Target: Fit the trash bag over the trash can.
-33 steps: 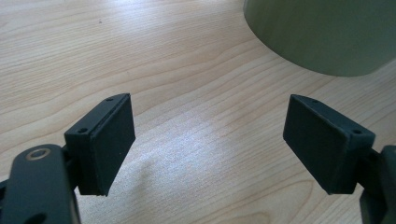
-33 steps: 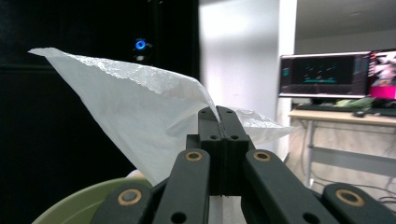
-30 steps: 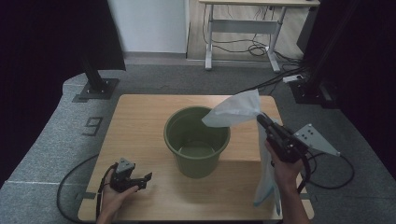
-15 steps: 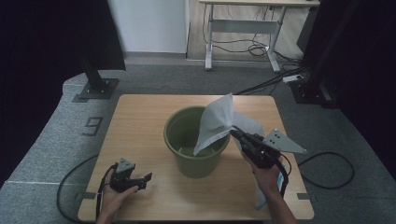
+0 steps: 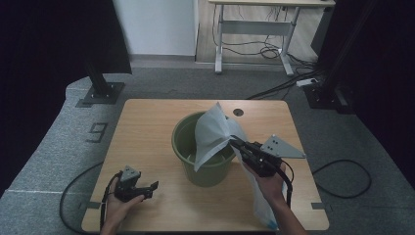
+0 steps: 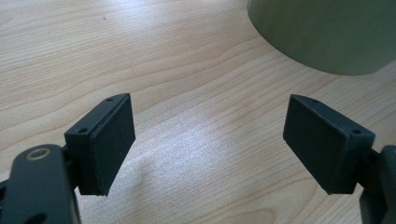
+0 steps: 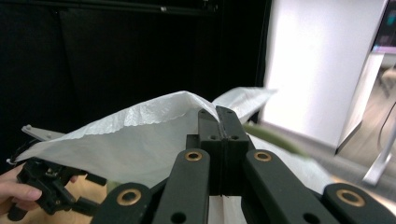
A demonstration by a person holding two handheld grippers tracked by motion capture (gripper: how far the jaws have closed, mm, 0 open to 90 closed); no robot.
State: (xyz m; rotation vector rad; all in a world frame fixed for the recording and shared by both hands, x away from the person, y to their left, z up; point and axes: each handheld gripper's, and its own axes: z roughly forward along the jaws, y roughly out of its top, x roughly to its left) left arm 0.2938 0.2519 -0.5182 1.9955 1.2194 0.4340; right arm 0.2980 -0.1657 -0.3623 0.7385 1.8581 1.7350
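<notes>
A green bucket (image 5: 185,142) stands in the middle of the wooden table (image 5: 147,127). My right gripper (image 5: 234,142) is shut on the edge of a thin white plastic bag (image 5: 211,134), just right of the bucket's rim. One part of the bag lies over the bucket's mouth; the rest hangs down past the hand to the table's front edge. In the right gripper view the shut jaws (image 7: 218,116) pinch the bag (image 7: 135,140). My left gripper (image 5: 149,190) rests open at the table's front left, nothing between its pads (image 6: 107,140), with the bucket (image 6: 322,32) ahead of it.
A small round hole (image 5: 238,112) sits in the table behind the bucket. Black stand bases (image 5: 100,93) rest on the grey floor at both far corners. A white desk (image 5: 254,29) with cables under it stands at the back, with dark curtains on both sides.
My right gripper has carried the bag leftward and a little down, from the table's right edge to the bucket's rim. The bag now drapes over the bucket's mouth. The left gripper has stayed put.
</notes>
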